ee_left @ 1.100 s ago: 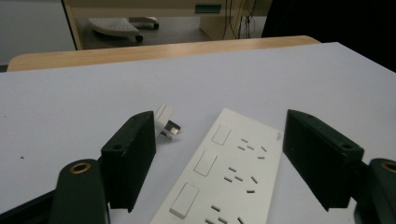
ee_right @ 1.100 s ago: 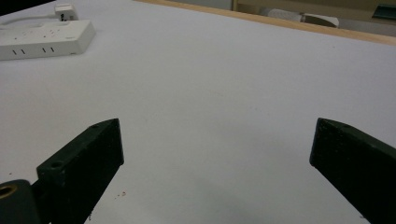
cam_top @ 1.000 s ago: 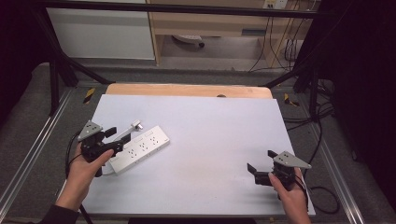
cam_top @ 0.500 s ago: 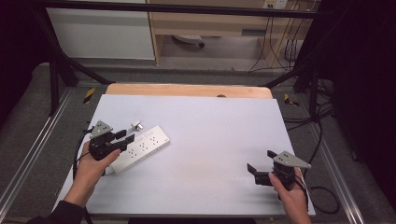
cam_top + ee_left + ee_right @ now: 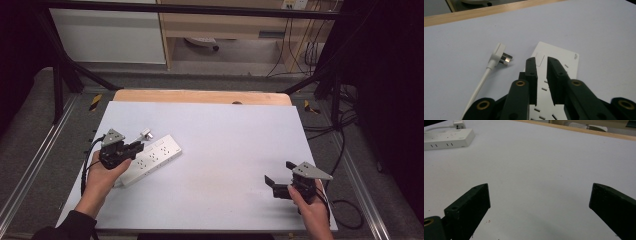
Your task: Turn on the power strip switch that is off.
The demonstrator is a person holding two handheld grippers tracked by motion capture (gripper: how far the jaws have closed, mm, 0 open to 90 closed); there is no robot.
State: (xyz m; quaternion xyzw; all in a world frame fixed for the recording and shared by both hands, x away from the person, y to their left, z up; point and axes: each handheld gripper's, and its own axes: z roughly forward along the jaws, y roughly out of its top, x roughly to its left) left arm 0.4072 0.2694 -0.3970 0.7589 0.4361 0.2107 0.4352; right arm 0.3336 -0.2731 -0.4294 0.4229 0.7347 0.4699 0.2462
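A white power strip (image 5: pixel 156 155) lies slanted on the left part of the white table (image 5: pixel 225 125). Its white plug (image 5: pixel 146 133) rests on the table just behind it, prongs showing (image 5: pixel 506 59). My left gripper (image 5: pixel 137 147) hovers over the strip's near end (image 5: pixel 559 56), jaws drawn almost together with a thin gap and nothing between them. The cable (image 5: pixel 480 85) runs back beside the left jaw. My right gripper (image 5: pixel 278 173) sits low at the table's front right, open wide (image 5: pixel 540 192) over bare table. The strip (image 5: pixel 449 138) shows far off in the right gripper view.
A wooden edge (image 5: pixel 200 96) borders the table's far side. Metal frame rails (image 5: pixel 40 150) run along both sides, with dark floor and cables (image 5: pixel 345 145) at the right. Shelving (image 5: pixel 225 25) stands beyond the table.
My left gripper has moved a little forward and up over the power strip. The right gripper has stayed where it was.
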